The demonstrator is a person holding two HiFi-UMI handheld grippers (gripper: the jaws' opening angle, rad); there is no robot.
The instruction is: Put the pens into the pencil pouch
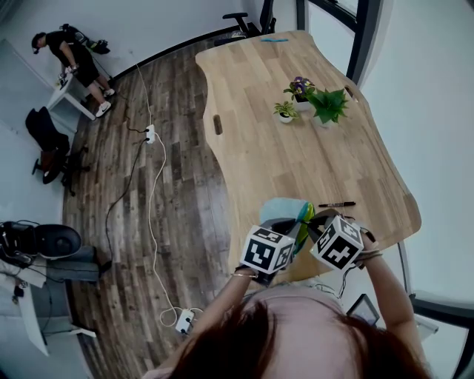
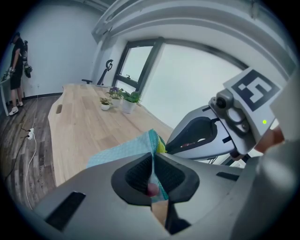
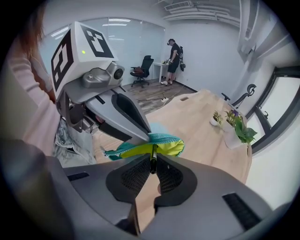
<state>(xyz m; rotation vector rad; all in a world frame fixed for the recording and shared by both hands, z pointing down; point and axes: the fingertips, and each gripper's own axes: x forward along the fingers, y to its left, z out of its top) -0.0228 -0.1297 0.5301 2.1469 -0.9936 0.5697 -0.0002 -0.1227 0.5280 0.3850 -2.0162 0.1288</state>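
Head view: operator stands at the near edge of a light wooden table (image 1: 296, 163) with both grippers raised together just above it.

**Gripper state**
- L gripper (image 2: 152, 176): jaws fully closed on the rim of the teal fabric pencil pouch with yellow-green lining (image 3: 161, 138). Pouch is held up off the table w/ its mouth facing the R gripper.
- R gripper (image 3: 152, 173): jaws closed on a thin dark pen (image 3: 152, 164). The pen's tip sits at the pouch mouth, against the lining.

**Task progress**
- Est. mid-task: one pen is at the point of insertion, not yet released.
- Pouch contents can't be seen, so no. of pens already inside is unknown.
- One black pen (image 1: 337, 204) lies on the table just beyond the grippers; judged next to load.
- Slim blue item (image 1: 274, 39) at the table's far end may be another pen; too small to confirm.

**Surface & room**
- Table: pale wood grain, rounded corners, mostly bare. Three small potted plants (image 1: 326, 105) are grouped toward the far right.
- Floor: dark wood planks (image 1: 178, 170). A white cable w/ power strips (image 1: 152, 192) runs along it beside the table.
- Black office chair (image 1: 244, 22) stands at the table's far end.
- Another person (image 1: 74, 55) stands at a small white desk in the far corner.
- Walls white; large window along the right side.
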